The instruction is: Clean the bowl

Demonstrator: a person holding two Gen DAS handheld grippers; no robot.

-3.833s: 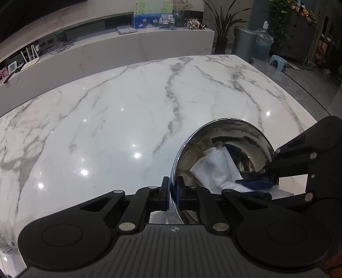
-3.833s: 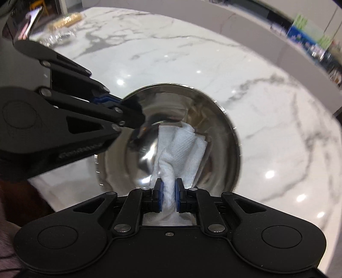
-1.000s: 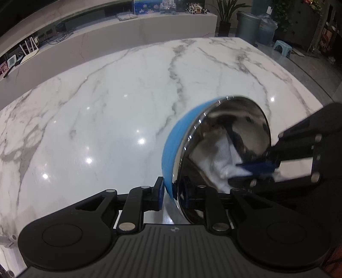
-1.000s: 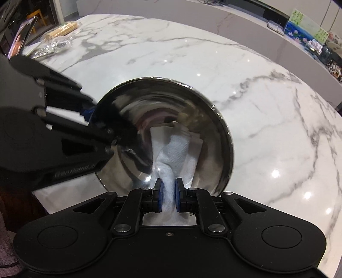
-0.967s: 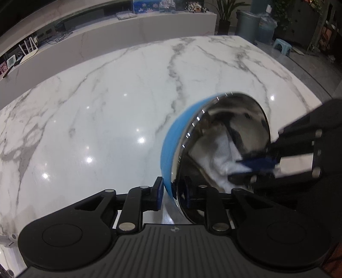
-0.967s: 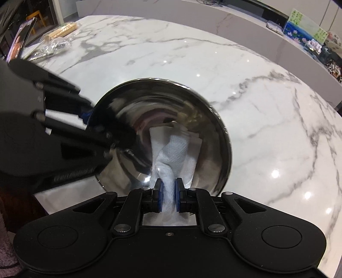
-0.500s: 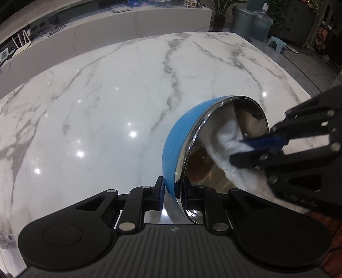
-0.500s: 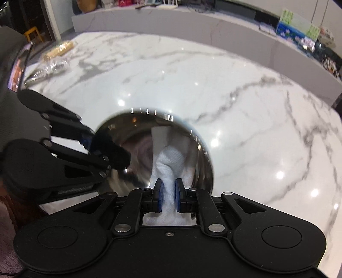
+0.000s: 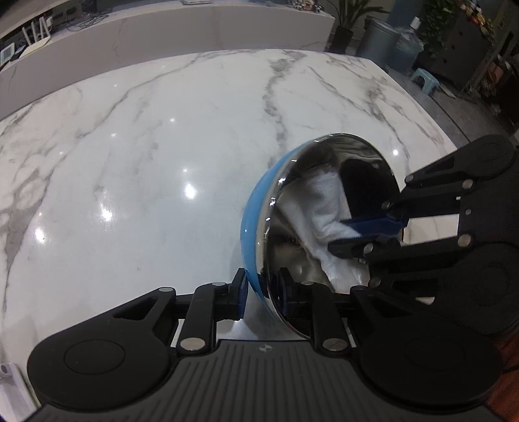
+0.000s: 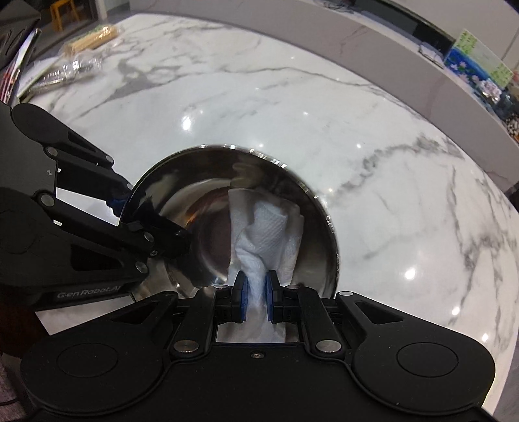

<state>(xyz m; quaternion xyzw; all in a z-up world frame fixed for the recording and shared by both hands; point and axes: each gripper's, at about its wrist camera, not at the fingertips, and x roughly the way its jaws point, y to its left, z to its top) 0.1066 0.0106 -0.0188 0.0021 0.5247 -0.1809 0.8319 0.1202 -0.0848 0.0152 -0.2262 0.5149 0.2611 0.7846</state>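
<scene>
A bowl [image 9: 256, 224], blue outside and mirror steel inside, is tilted on its edge above the marble table [image 9: 162, 146]. My left gripper [image 9: 261, 293] has its pads on either side of the near rim; its jaws are opening slightly with the rim still between them. My right gripper [image 9: 340, 237] reaches in from the right, shut on a bunched white paper towel [image 9: 327, 201] that lies against the inner wall. In the right wrist view the towel [image 10: 269, 224] spreads across the bowl's [image 10: 207, 207] inside beyond my right gripper [image 10: 256, 297], and my left gripper [image 10: 146, 220] clamps the left rim.
Plastic-wrapped packets and a wooden bundle [image 10: 74, 68] lie at the table's far left corner. A long marble counter [image 9: 194, 22] runs behind the table. A grey bin [image 9: 379, 42] and a small stool [image 9: 425, 79] stand on the floor beyond the far right edge.
The bowl has tipped further onto its edge, so its blue outside now shows. My right gripper has swept the towel across the inner wall and drawn slightly up.
</scene>
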